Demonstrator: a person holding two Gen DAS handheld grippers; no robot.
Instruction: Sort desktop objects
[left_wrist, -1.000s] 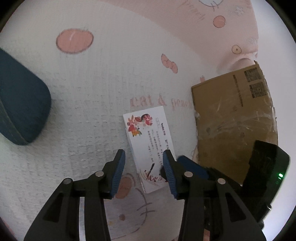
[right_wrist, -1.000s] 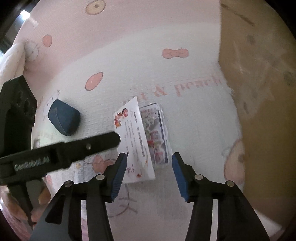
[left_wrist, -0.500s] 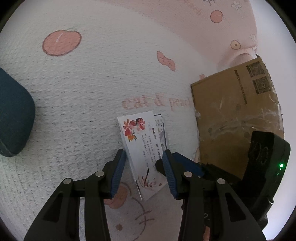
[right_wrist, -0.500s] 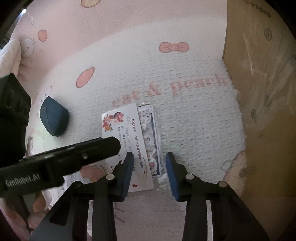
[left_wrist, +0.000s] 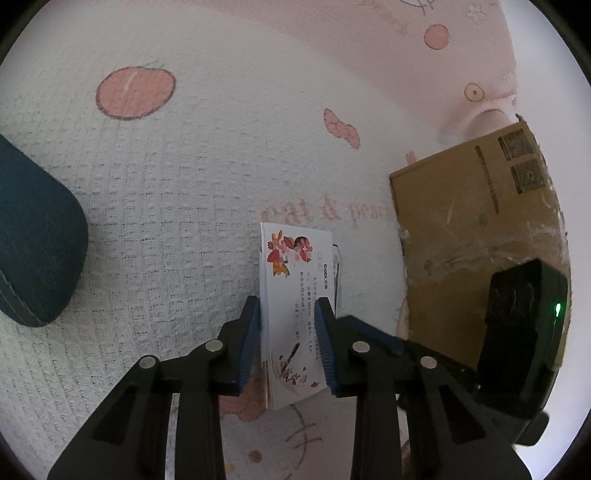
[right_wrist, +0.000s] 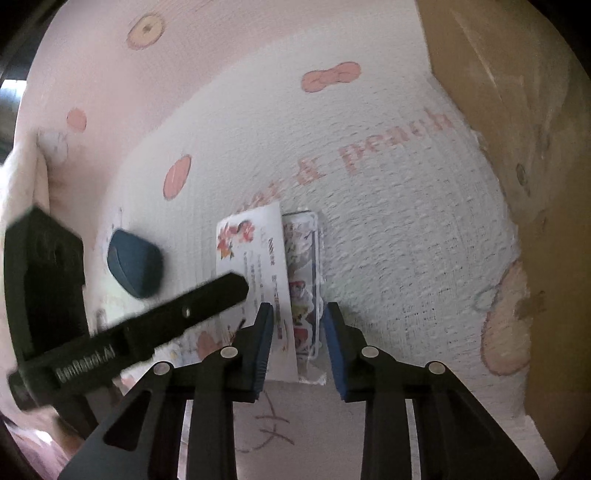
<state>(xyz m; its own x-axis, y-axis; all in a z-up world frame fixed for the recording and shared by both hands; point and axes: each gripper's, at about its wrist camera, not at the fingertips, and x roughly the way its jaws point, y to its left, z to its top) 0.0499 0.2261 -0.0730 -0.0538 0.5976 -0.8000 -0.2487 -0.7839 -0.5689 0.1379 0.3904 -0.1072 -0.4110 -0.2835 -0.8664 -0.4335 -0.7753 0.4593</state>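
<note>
The left claw is seen pointing steeply down over a white card printed with flowers, its jaws closing with the card's near half framed between the blue pads; whether the pads already press on the card's edges cannot be told. The right claw is lowered just beside it, its jaws also closing around the near end of a clear plastic packet with coloured pictures inside, and contact there cannot be told either. The card is laid partly over the packet's left side, and both are found on a white textured cloth printed with pink peaches and lettering. A dark blue case is set well apart to the left of the card. A brown cardboard box is placed to the right, near the packet. In the right wrist view the left claw's black finger is seen crossing over the card's left part.
</note>
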